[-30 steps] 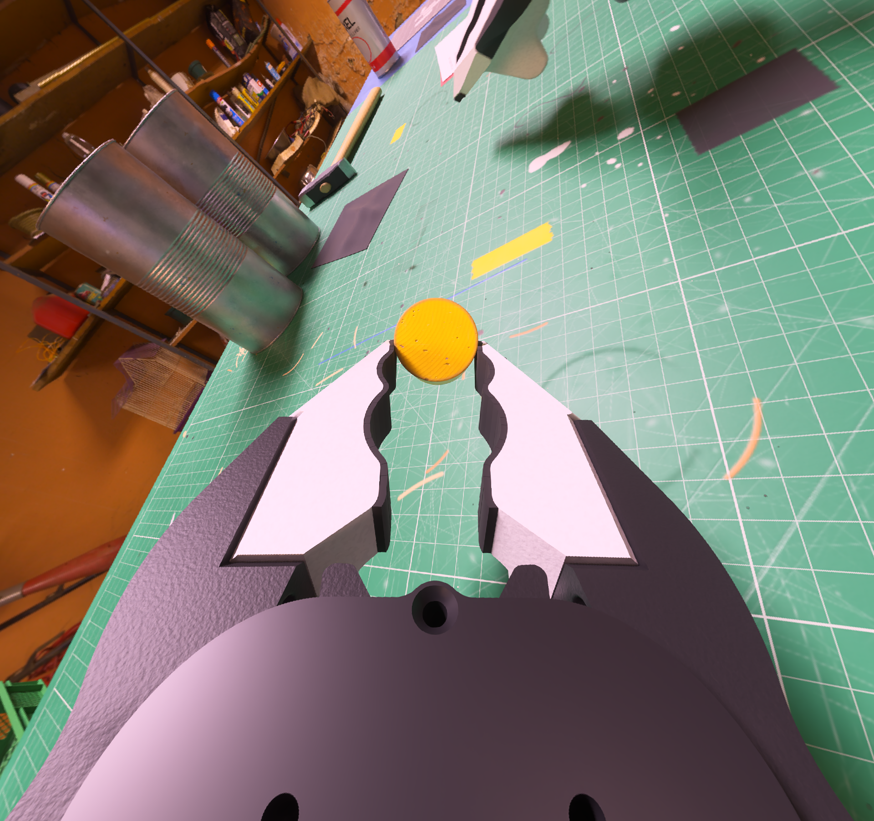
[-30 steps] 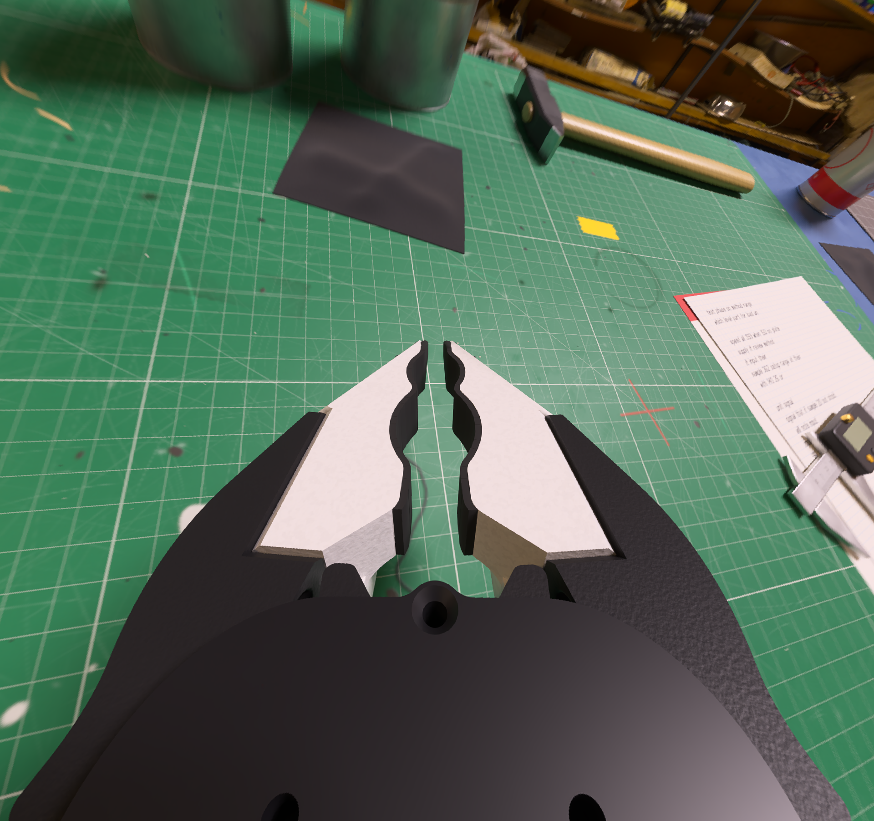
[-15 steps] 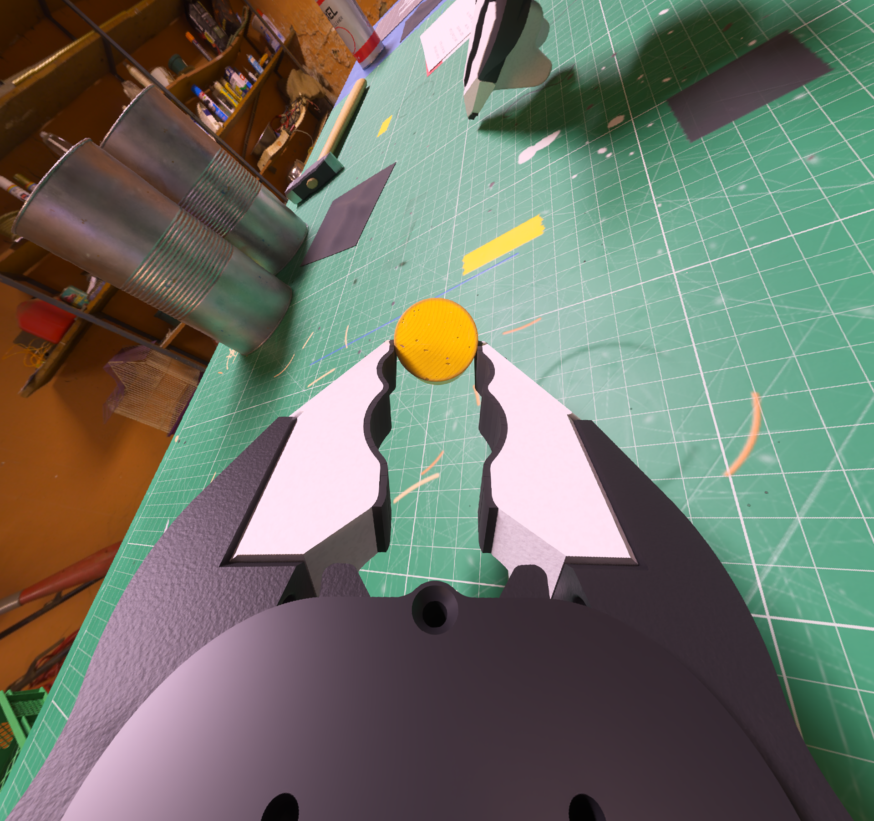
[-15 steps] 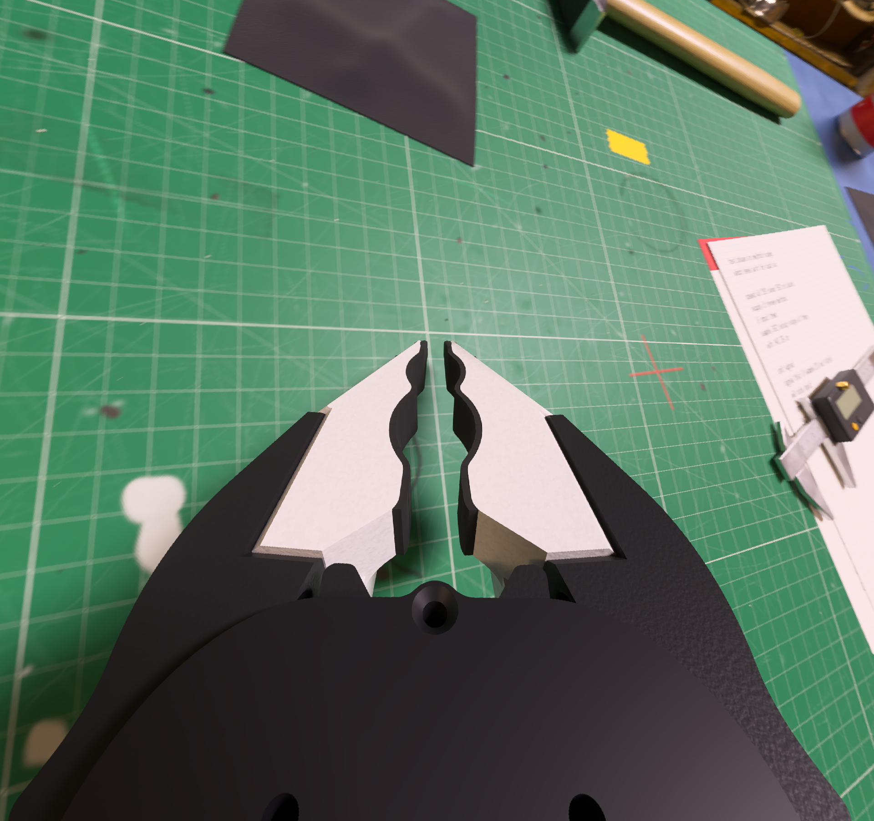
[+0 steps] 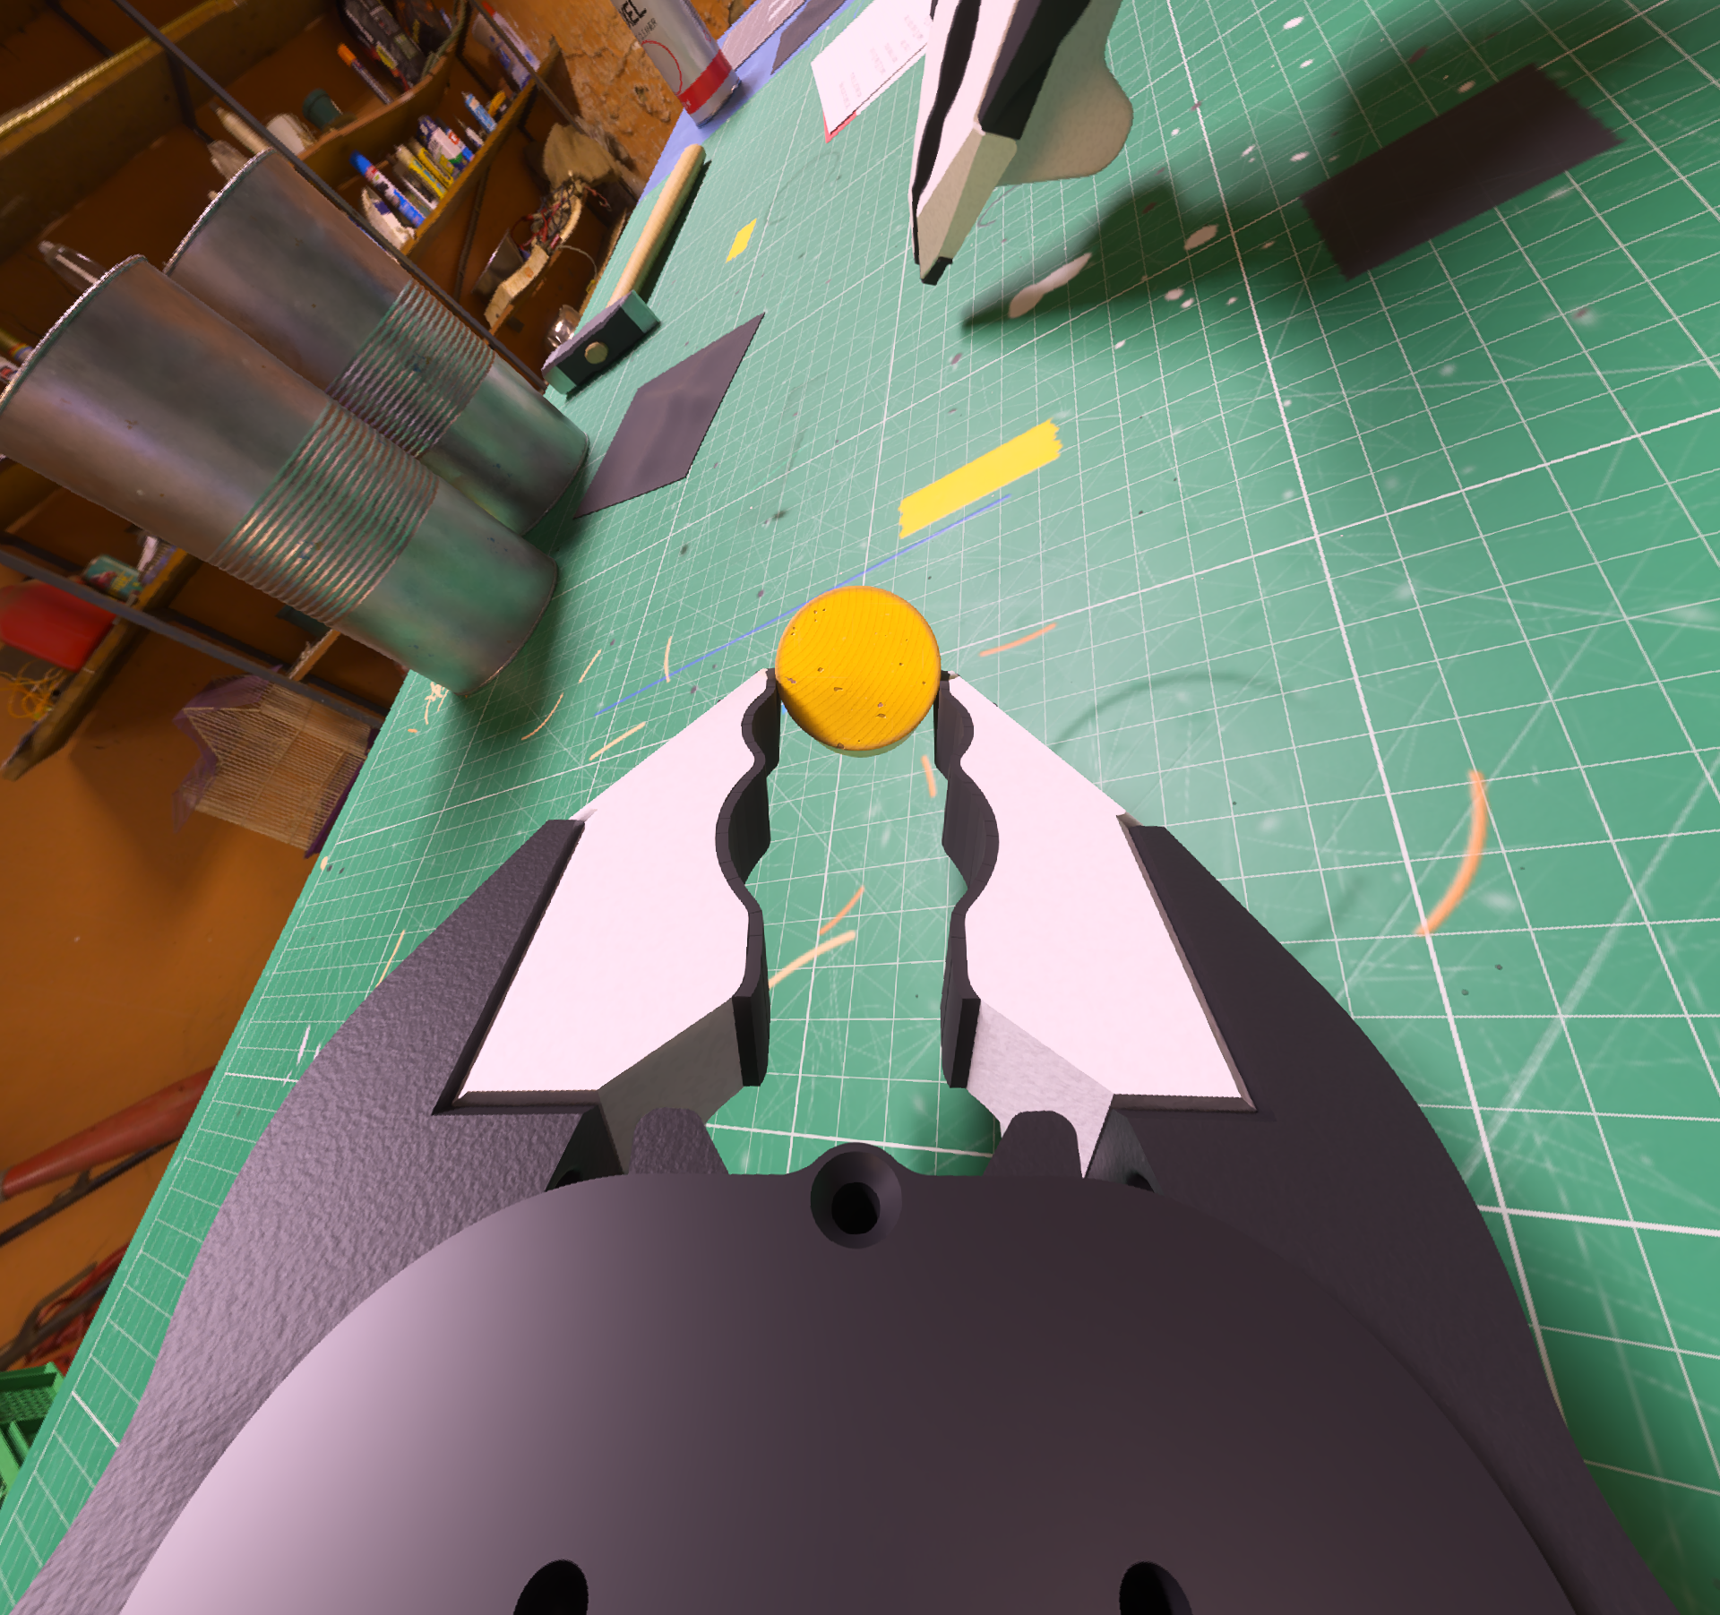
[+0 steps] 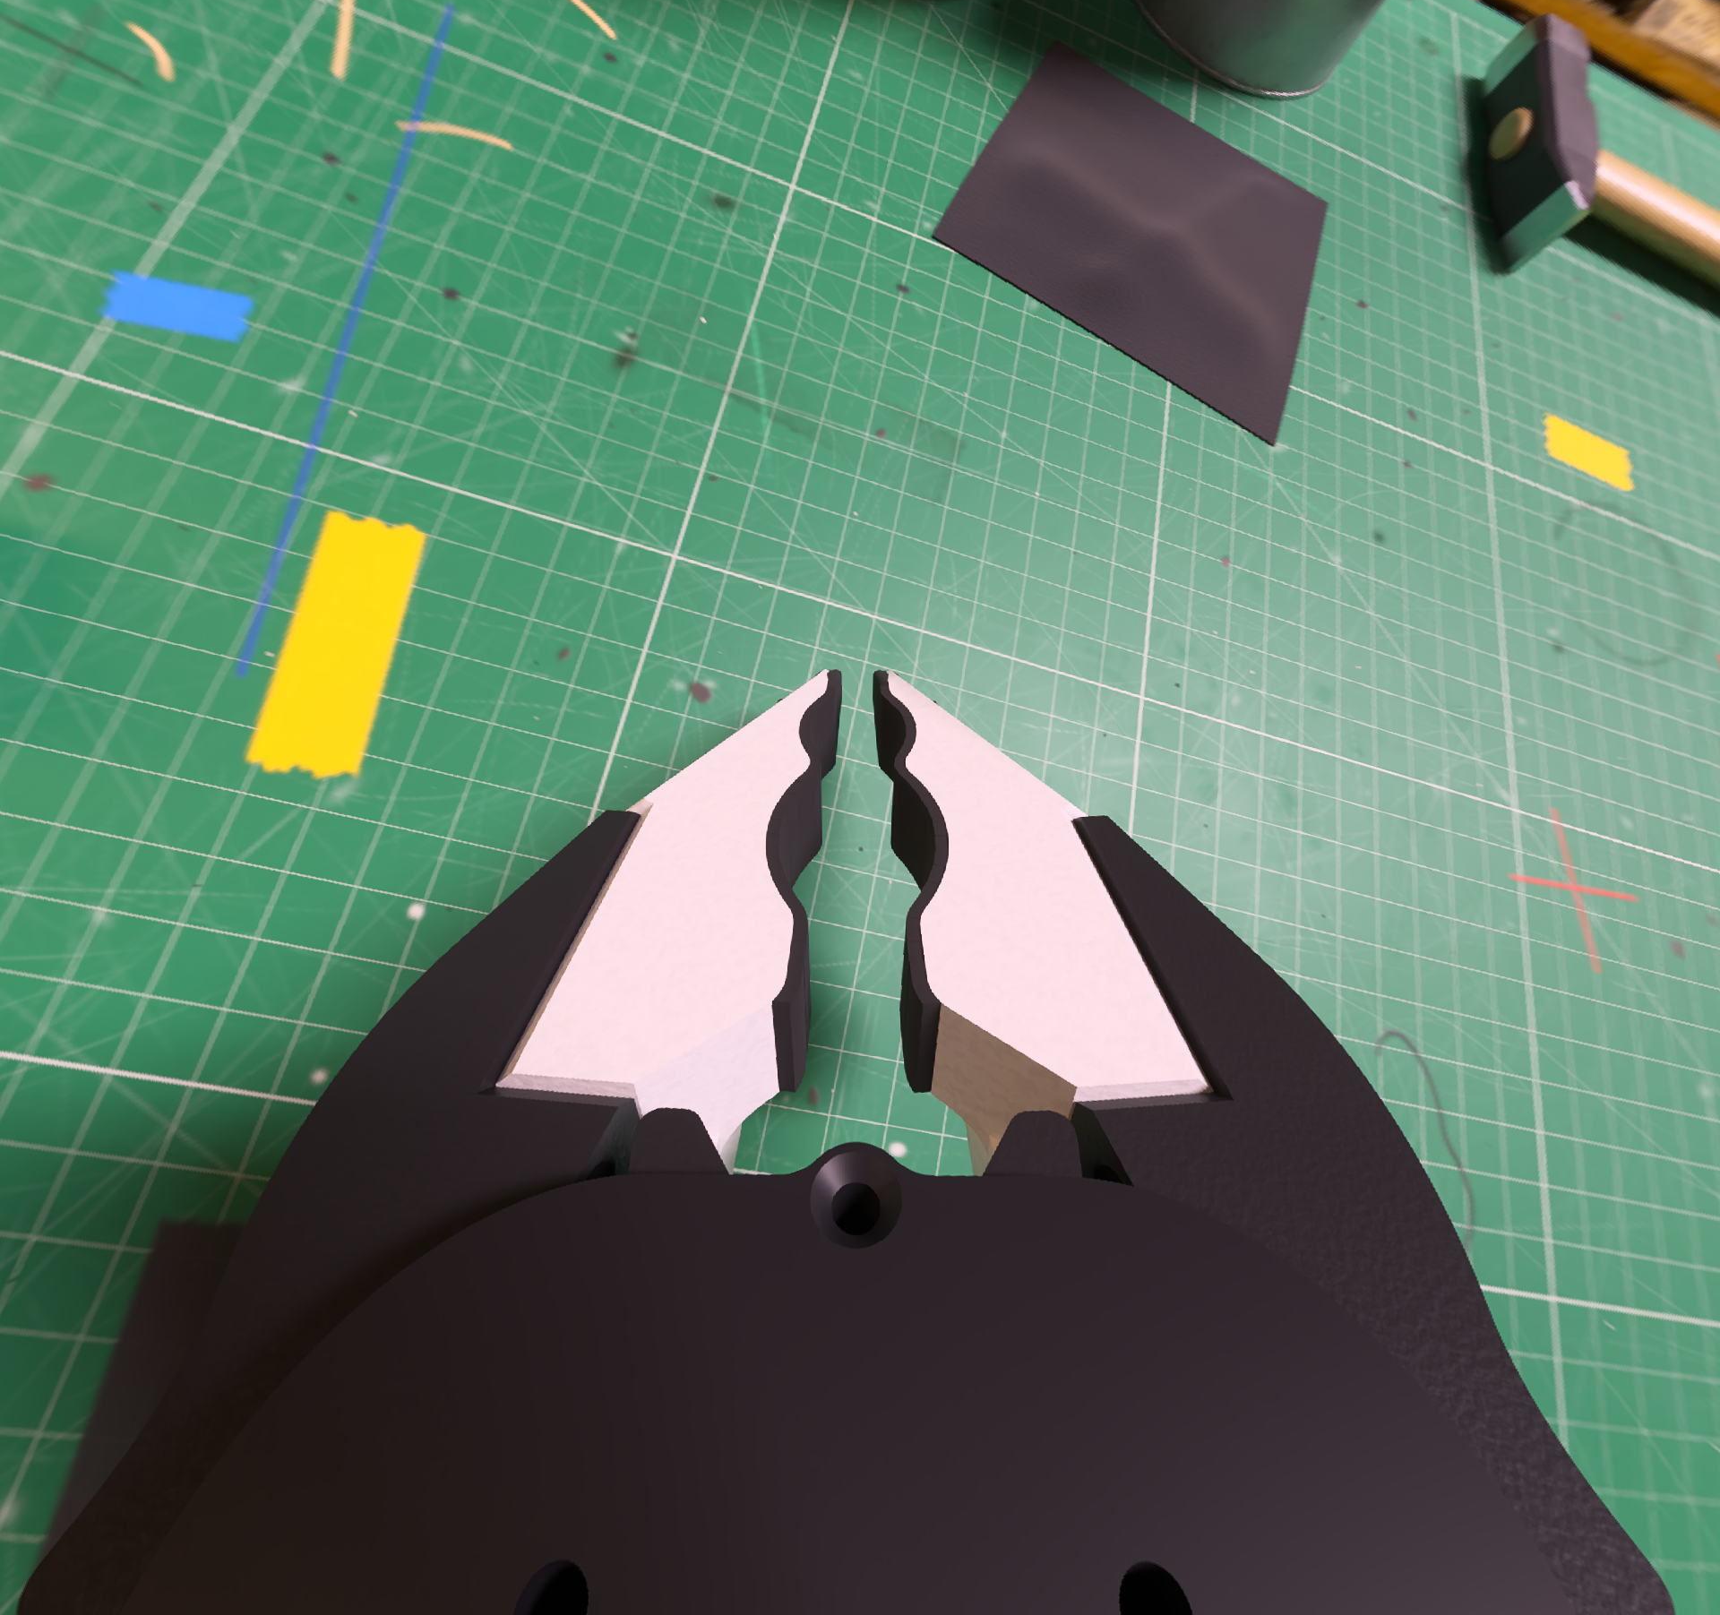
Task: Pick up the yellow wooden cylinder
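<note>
The yellow wooden cylinder (image 5: 856, 668) shows its round top face between the tips of my left gripper (image 5: 856, 684), which is shut on it over the green cutting mat (image 5: 1303, 733). Its lower part is hidden, so I cannot tell its height above the mat. My right gripper (image 6: 856, 682) is shut and empty, pointing down at bare mat. It also shows in the left wrist view (image 5: 931, 263), hanging above the mat farther off beyond the cylinder.
Two metal cans (image 5: 279, 472) (image 5: 372, 314) stand at the mat's left edge, with a hammer (image 5: 605, 342) and a spray can (image 5: 661, 16) beyond. Dark squares (image 6: 1145, 249) (image 5: 1452, 174), yellow tape (image 6: 335, 640), blue tape (image 6: 177, 305) and a paper sheet (image 5: 875, 53) lie flat.
The cylinder has stayed in the left grip while the background shifted slightly. The right gripper has swung left: paper and caliper left its view, yellow and blue tape entered.
</note>
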